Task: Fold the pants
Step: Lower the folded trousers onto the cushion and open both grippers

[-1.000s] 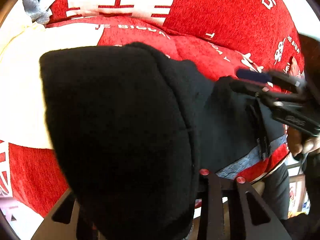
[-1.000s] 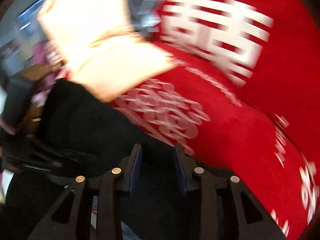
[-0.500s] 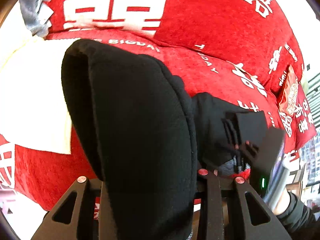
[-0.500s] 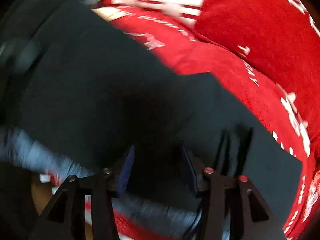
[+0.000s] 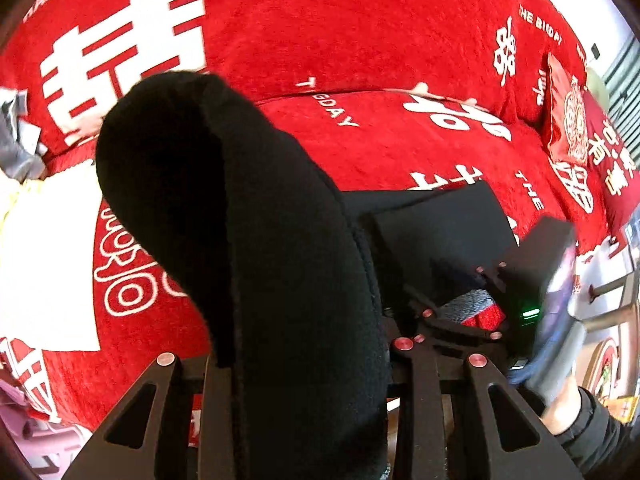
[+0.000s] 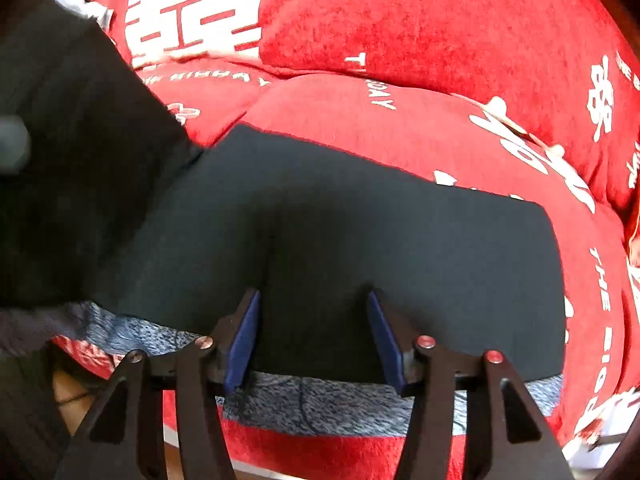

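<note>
Close in, the left tongs (image 5: 304, 364) are clamping a thick bunch of the black pants (image 5: 248, 240), which is rising between the two black fingers and curling forward and to the left in a tall, fuzzy hump. Over on the other side, the right tongs (image 6: 314, 336) are standing with their blue-padded fingers (image 6: 242, 340) spread apart over the flat part of the pants (image 6: 400, 248), gripping nothing; whether the pads are touching the cloth cannot be told. In the left wrist view those right tongs (image 5: 480, 280) are showing at the right, partly blurred, with a small green light glowing on the body and the person's sleeved right hand (image 5: 564, 412) gripping the handle.

That flat section is lying smooth on the seat of a sofa, its near edge showing a grey-blue knit lining (image 6: 328, 404) just at the seat's front. The sofa is wearing a plush red cover (image 6: 440, 40) printed with large white characters and small English lettering. A cream-white cloth (image 5: 44, 256) is resting on the seat to the left, with a crumpled grey fabric (image 5: 16, 148) behind it. A red cushion (image 5: 564, 120) with gold patterning is leaning at the far right end, and beyond it a bright window (image 5: 620, 80) is showing.
</note>
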The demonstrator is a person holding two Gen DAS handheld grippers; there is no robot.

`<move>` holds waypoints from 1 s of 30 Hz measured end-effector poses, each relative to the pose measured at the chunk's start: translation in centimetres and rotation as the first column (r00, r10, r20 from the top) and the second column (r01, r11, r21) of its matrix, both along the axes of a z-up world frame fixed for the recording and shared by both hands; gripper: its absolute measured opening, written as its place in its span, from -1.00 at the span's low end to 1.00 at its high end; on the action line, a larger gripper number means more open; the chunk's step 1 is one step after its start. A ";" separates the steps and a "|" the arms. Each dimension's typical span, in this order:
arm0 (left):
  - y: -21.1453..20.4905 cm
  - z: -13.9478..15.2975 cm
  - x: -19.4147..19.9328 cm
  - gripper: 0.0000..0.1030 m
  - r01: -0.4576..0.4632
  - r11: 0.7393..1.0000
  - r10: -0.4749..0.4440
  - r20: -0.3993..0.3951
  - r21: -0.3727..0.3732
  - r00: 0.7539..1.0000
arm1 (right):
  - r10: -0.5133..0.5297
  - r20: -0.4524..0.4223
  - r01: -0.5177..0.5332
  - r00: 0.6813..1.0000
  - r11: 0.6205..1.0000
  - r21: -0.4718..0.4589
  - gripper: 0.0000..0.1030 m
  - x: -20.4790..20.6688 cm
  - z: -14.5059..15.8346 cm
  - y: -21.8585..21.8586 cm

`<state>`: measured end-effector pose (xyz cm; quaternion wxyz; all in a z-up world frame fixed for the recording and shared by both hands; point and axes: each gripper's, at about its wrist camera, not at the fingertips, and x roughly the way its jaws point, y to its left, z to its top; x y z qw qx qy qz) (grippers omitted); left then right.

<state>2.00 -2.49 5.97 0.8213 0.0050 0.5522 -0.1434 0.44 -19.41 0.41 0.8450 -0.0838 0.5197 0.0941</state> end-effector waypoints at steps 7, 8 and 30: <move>-5.8 2.4 0.8 -0.35 0.026 1.000 -0.026 0.003 0.002 1.000 | -0.122 0.027 0.122 0.992 0.992 0.011 0.52 1.4 1.4 -7.0; -6.9 2.5 1.1 -0.35 0.033 0.999 -0.033 -0.001 0.008 0.999 | -0.141 0.018 0.141 0.990 0.990 0.020 0.52 1.5 1.4 -8.2; -23.0 -1.2 4.8 -0.35 0.142 0.987 -0.134 -0.102 0.069 0.986 | -0.387 0.001 0.383 0.922 0.912 0.144 0.52 0.0 1.1 -19.8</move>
